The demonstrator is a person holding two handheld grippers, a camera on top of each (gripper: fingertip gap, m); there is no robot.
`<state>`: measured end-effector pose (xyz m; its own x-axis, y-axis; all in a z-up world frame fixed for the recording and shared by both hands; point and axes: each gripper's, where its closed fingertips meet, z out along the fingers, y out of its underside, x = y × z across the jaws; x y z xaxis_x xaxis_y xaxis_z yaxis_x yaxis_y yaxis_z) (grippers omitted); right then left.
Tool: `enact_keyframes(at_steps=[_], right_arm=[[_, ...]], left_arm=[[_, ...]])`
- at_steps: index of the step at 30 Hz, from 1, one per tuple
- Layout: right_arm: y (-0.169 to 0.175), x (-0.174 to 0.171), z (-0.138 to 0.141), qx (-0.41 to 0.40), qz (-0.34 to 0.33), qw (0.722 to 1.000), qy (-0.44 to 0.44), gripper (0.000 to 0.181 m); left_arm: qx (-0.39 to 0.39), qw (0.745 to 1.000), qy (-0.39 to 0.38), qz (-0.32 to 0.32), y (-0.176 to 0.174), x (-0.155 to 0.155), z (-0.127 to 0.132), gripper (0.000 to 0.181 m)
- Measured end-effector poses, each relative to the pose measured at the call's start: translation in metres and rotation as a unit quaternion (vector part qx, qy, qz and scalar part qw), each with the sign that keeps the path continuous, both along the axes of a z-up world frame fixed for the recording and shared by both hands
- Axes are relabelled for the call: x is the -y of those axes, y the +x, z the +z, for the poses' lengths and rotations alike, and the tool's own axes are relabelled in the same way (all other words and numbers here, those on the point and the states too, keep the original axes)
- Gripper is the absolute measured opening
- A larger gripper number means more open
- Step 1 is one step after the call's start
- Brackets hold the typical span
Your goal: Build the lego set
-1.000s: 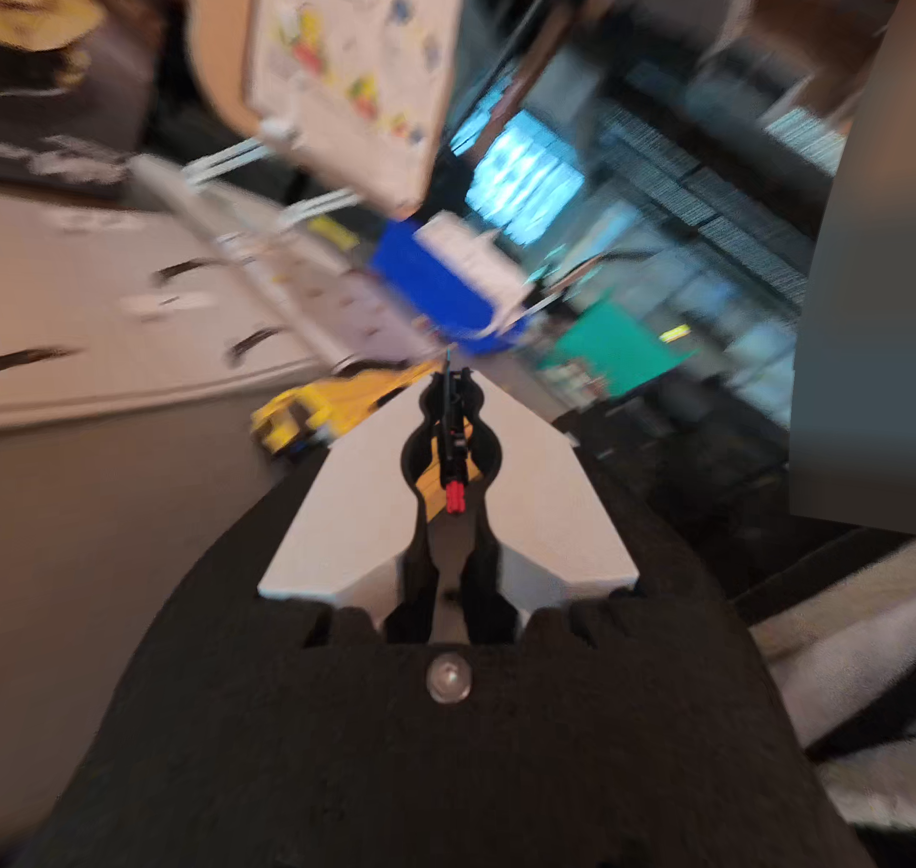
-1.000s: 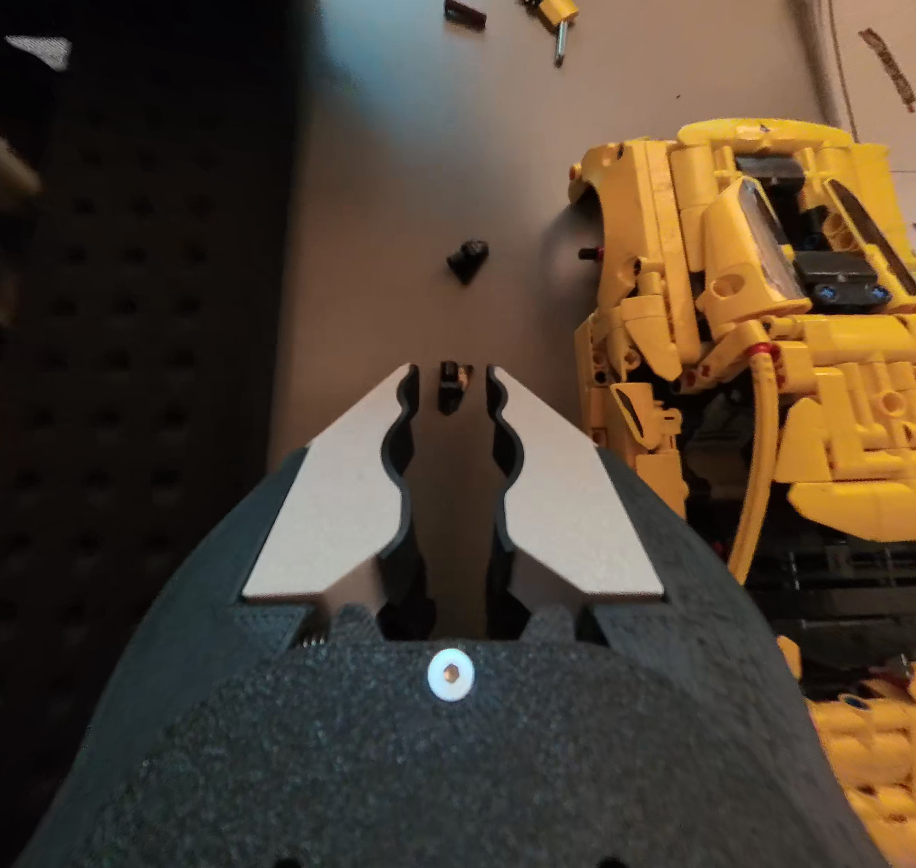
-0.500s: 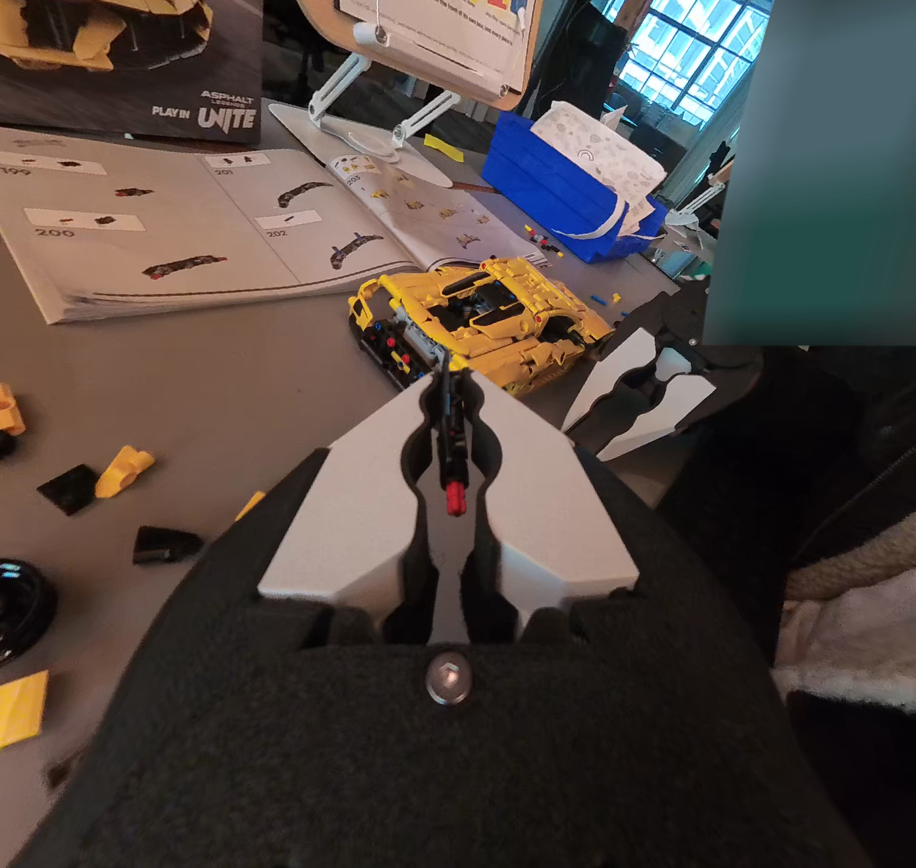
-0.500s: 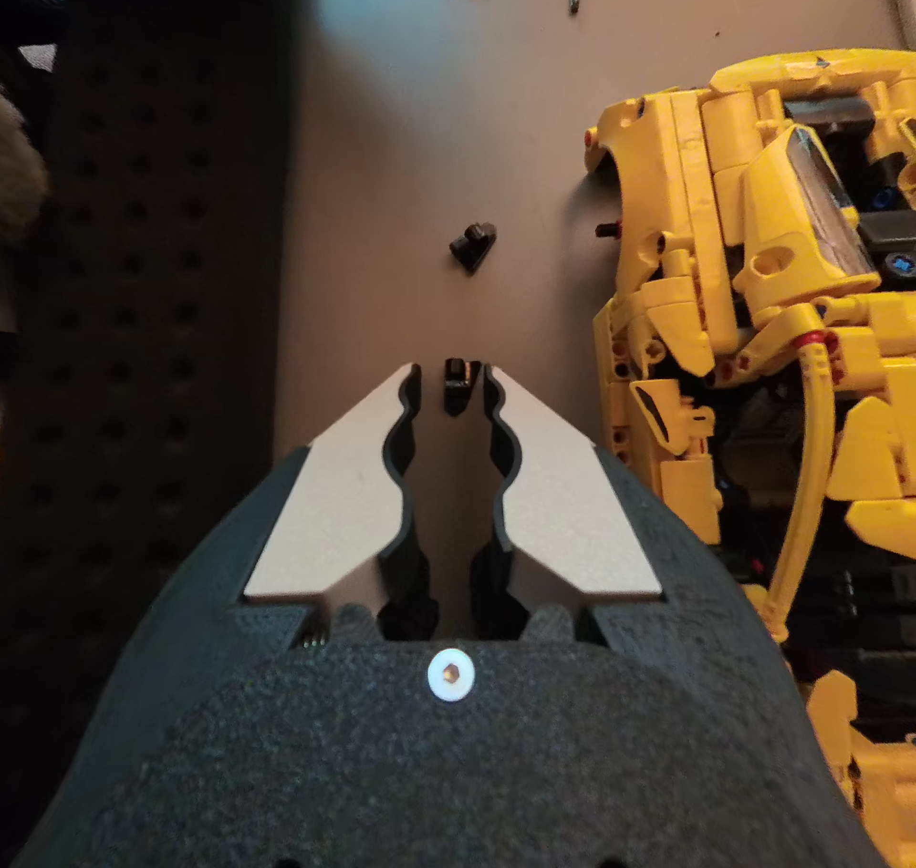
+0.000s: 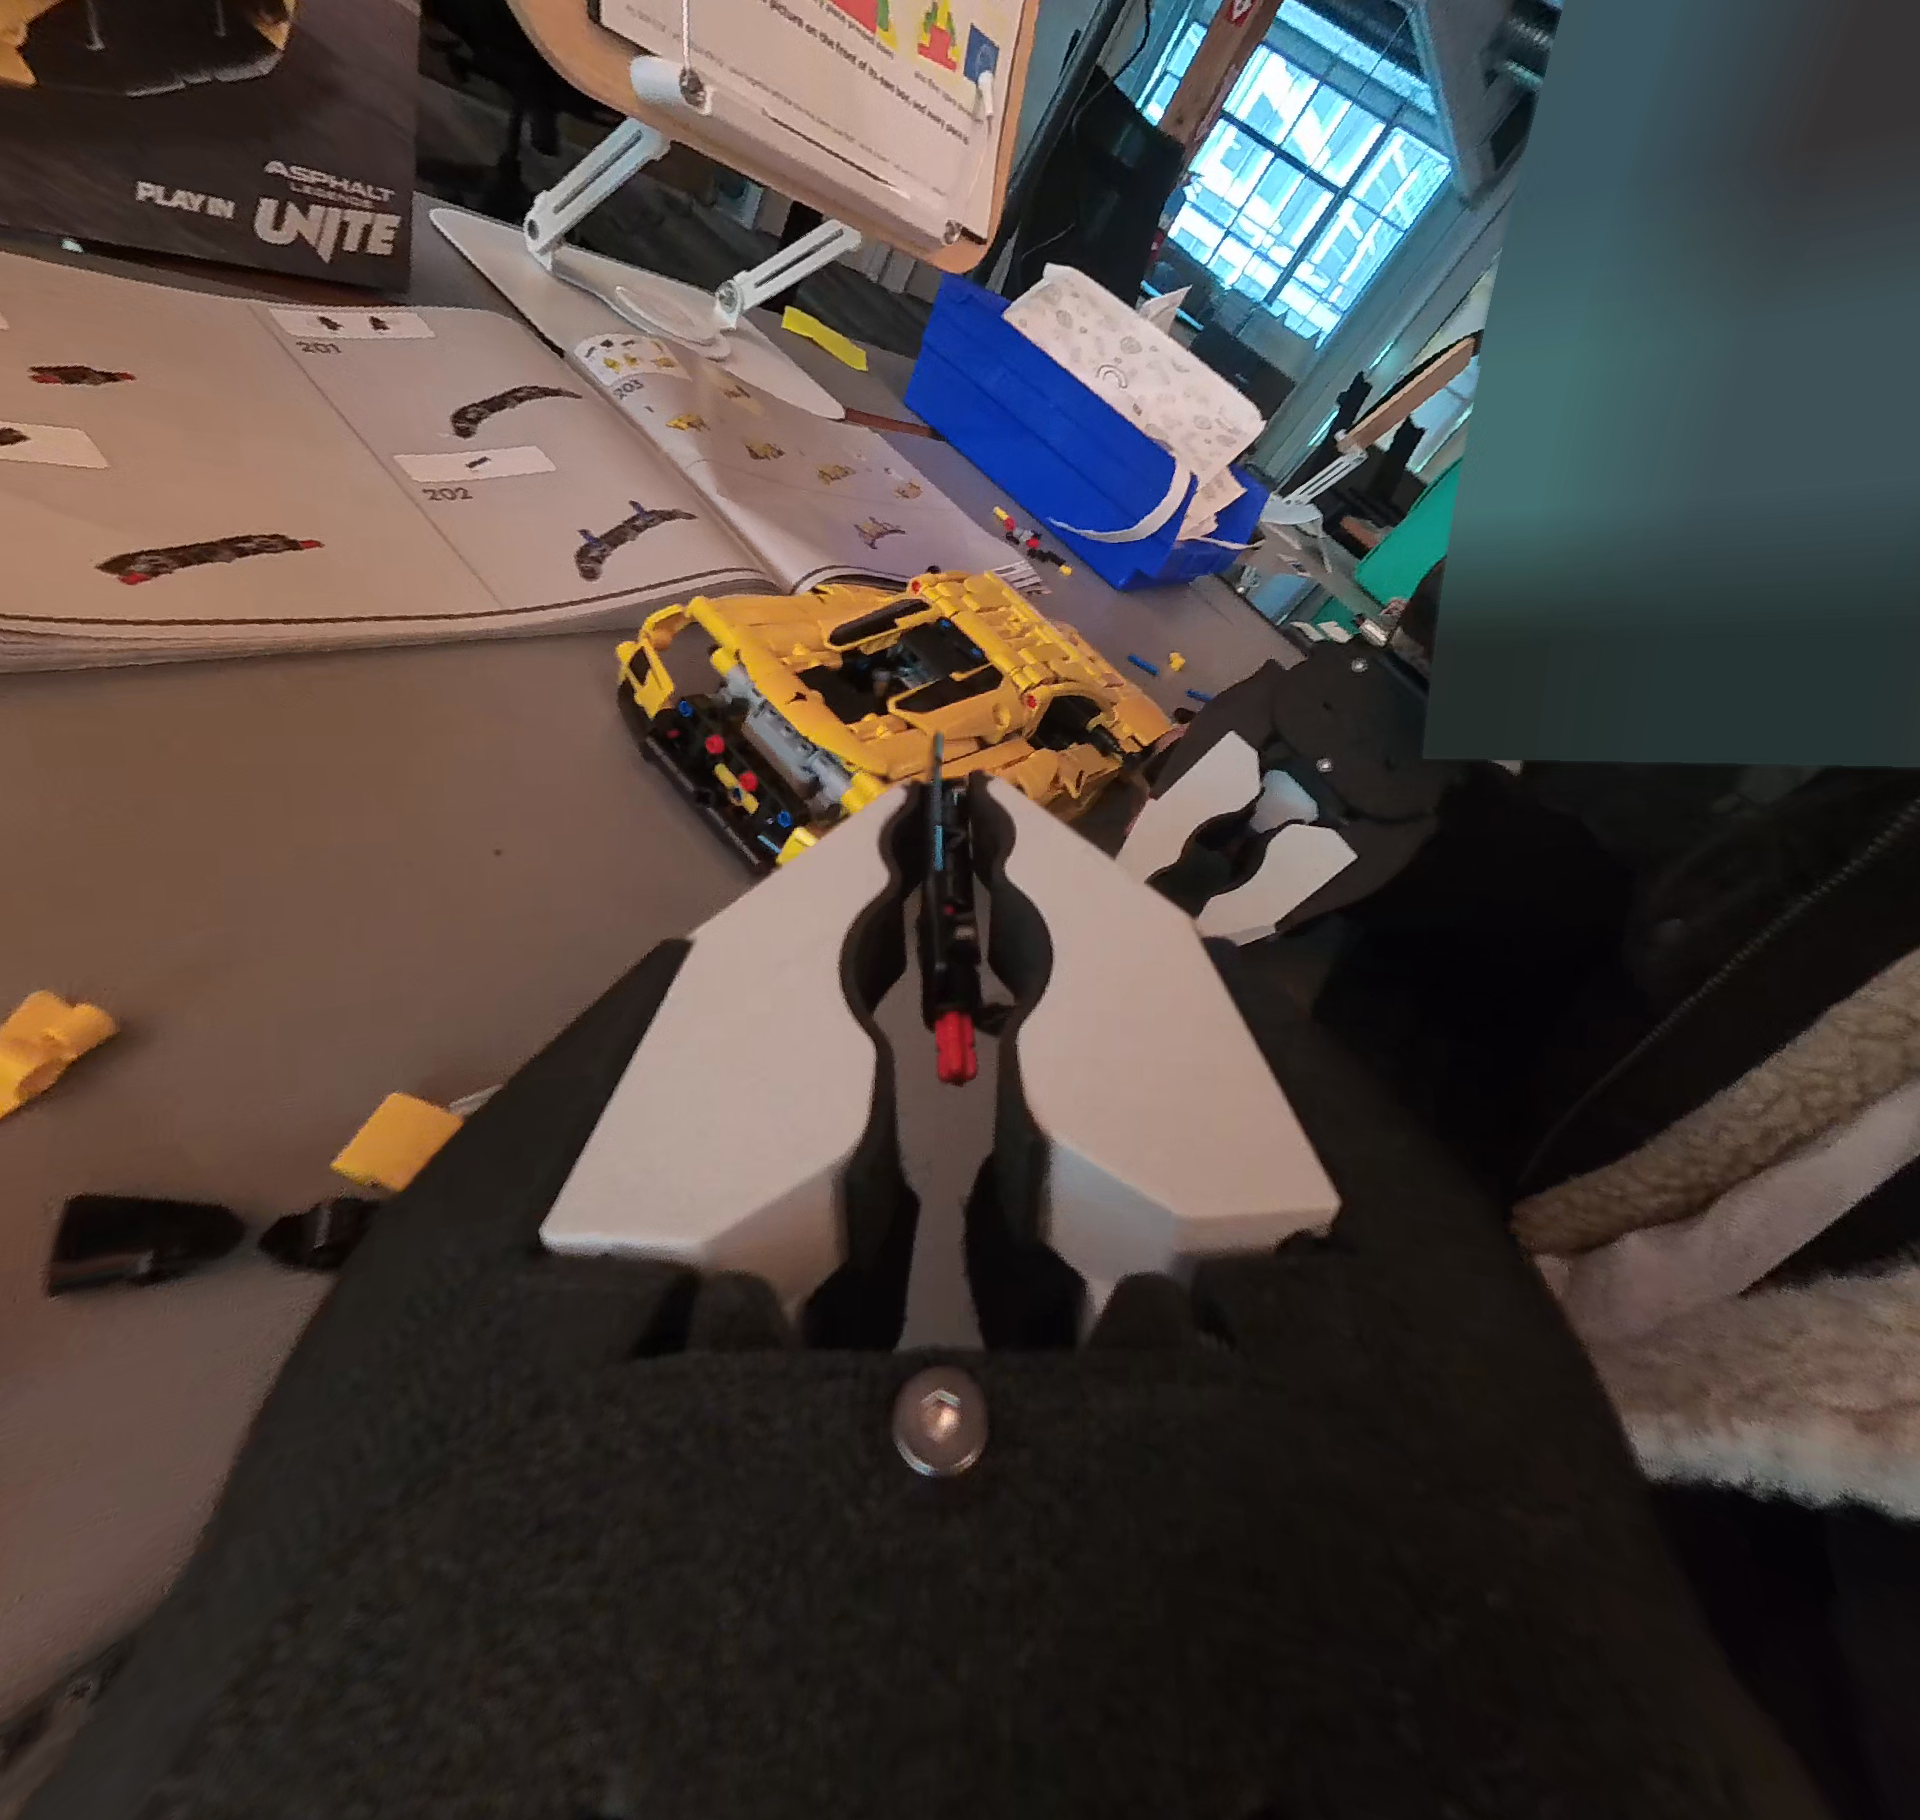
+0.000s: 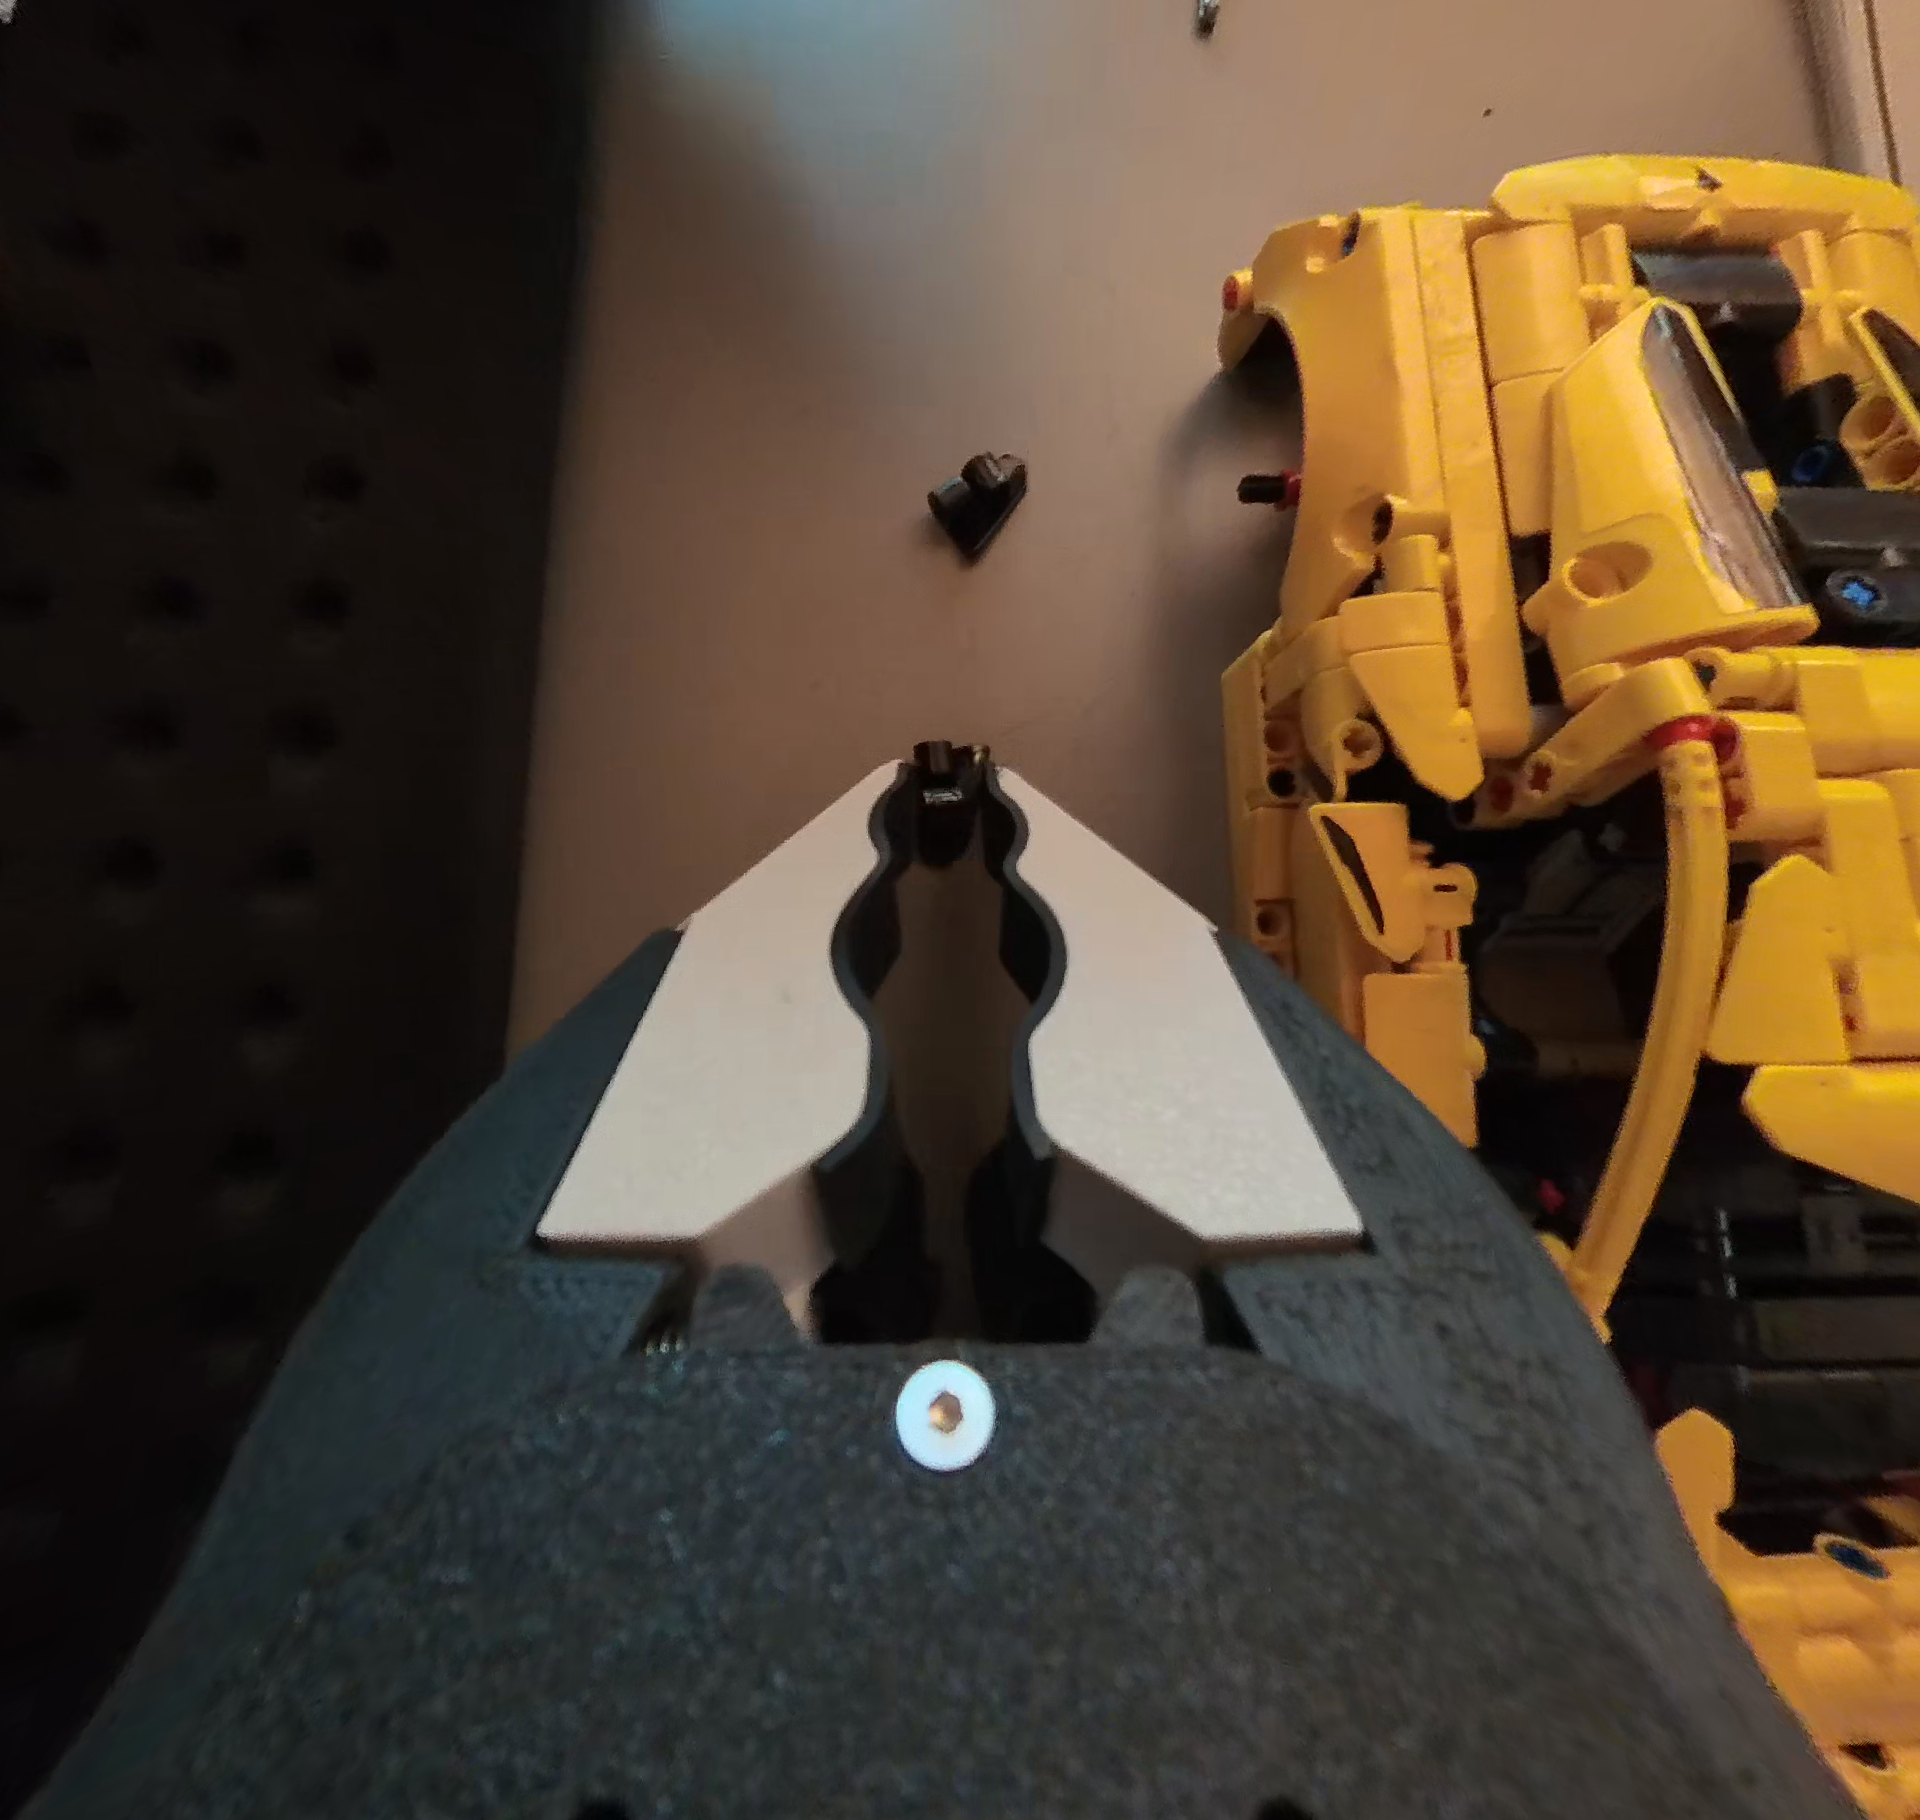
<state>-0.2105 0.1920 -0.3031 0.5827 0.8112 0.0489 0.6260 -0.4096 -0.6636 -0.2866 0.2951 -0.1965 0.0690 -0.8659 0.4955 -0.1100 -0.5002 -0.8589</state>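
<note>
A yellow lego car (image 5: 883, 690) stands on the grey table, also large at the right of the right wrist view (image 6: 1558, 783). My left gripper (image 5: 945, 814) is shut on a thin black lego assembly with a red pin end (image 5: 951, 949), held above the table in front of the car. My right gripper (image 6: 943, 783) is shut on a small black lego piece (image 6: 943, 799) at its fingertips, on or just above the table left of the car. It also shows in the left wrist view (image 5: 1236, 835) beside the car.
A second small black piece (image 6: 977, 513) lies just ahead of my right gripper. An open instruction book (image 5: 364, 482), a blue bin (image 5: 1060, 440), a stand with a sheet (image 5: 810, 56) and loose yellow and black parts (image 5: 395, 1136) lie around. A dark perforated mat (image 6: 260, 523) lies left. One gripper's finger ends stand about 15 cm off the other's.
My right gripper closed on the small black piece that lay between its open fingers. My left gripper swung down to face the car, still holding its black assembly.
</note>
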Motion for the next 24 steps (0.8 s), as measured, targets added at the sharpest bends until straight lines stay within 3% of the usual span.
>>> enact_keyframes(at_steps=[4, 9, 14, 19, 24], right_arm=[[-0.003, -0.007, 0.02, -0.032, 0.005, 0.999, 0.035, 0.012], [0.032, -0.032, 0.1, -0.116, -0.071, 0.985, 0.11, 0.008], [0.083, -0.073, 0.165, -0.043, -0.111, 0.971, 0.207, 0.008], [0.089, -0.123, 0.151, -0.057, -0.164, 0.951, 0.257, 0.008], [0.064, -0.131, 0.128, -0.027, -0.167, 0.937, 0.307, 0.009]], left_arm=[[0.023, 0.999, -0.022, -0.017, 0.009, 0.0, 0.019, 0.007], [0.067, 0.994, -0.031, -0.086, 0.031, -0.014, 0.069, 0.007], [0.049, 0.991, 0.028, -0.125, 0.078, -0.057, 0.074, 0.007], [0.129, 0.976, -0.072, -0.16, 0.107, -0.056, 0.067, 0.008], [0.129, 0.97, -0.117, -0.17, 0.111, -0.048, 0.042, 0.008]])
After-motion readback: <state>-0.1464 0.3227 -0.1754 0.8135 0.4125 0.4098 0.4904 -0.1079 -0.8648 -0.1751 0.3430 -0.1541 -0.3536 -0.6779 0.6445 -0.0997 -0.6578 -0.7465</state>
